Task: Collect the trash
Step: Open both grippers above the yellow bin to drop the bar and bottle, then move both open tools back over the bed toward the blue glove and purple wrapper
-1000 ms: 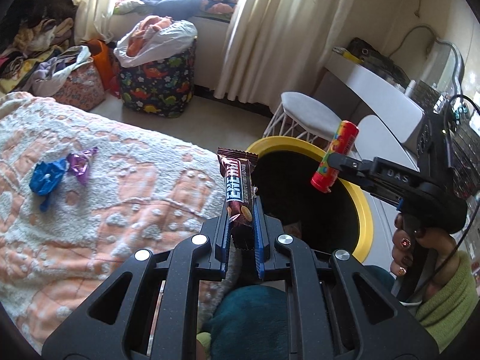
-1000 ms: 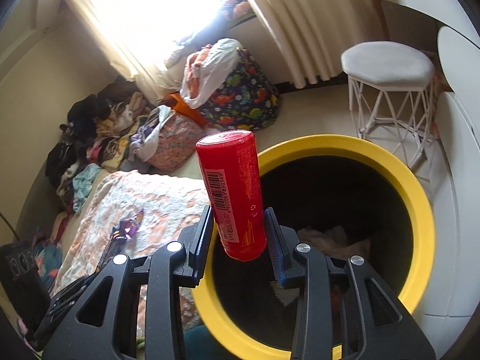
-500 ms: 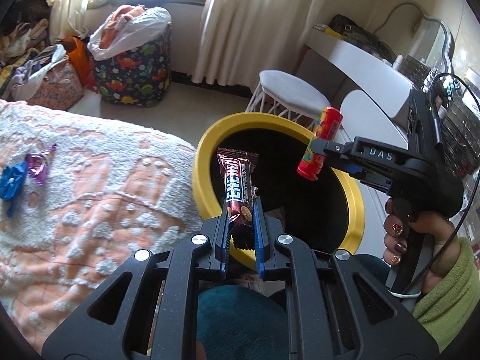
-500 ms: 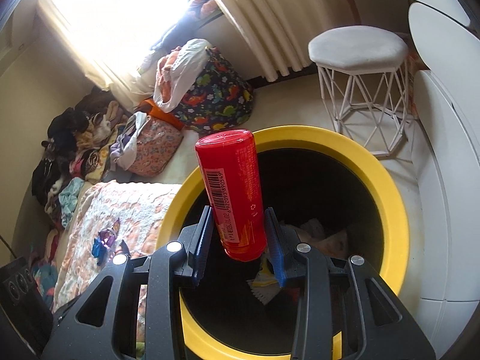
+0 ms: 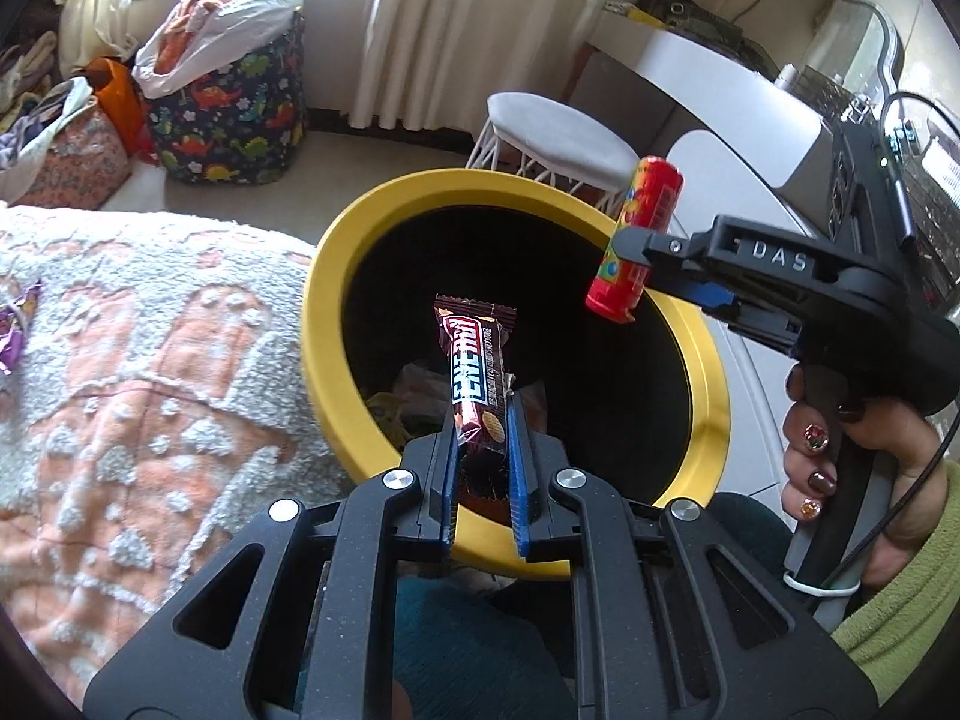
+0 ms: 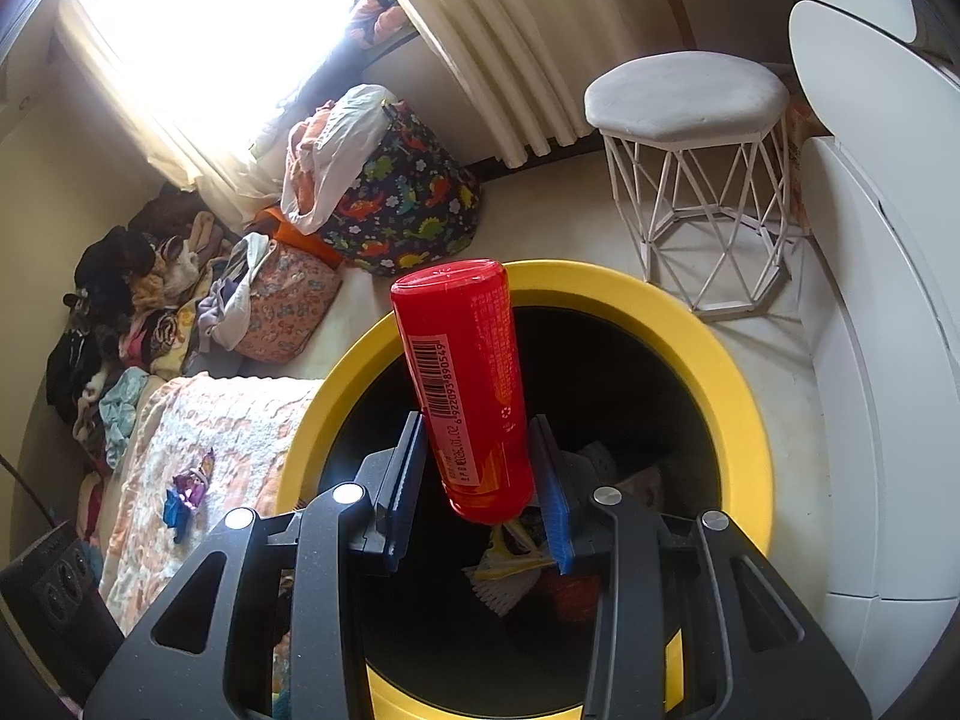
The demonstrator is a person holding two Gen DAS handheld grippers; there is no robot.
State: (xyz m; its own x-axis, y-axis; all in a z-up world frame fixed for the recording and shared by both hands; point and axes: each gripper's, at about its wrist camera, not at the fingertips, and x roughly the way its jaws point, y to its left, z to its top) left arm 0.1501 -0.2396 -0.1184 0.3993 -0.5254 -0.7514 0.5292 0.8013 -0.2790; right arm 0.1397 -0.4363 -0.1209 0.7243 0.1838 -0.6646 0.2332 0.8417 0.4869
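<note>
My left gripper is shut on a brown snack bar wrapper, held upright over the near side of the yellow-rimmed black bin. My right gripper is shut on a red candy tube and holds it upright above the bin. The right gripper and its tube also show in the left wrist view, over the bin's far right rim. Several pieces of trash lie at the bottom of the bin. A purple wrapper and a blue wrapper lie on the bedspread.
An orange and white bedspread lies left of the bin. A white wire stool stands behind it, white furniture to its right. A dinosaur-print bag and piled clothes sit by the curtained window.
Both grippers have moved from the bed side to over the bin's opening, with the snack bar and the tube still held. The bin now fills more of both views.
</note>
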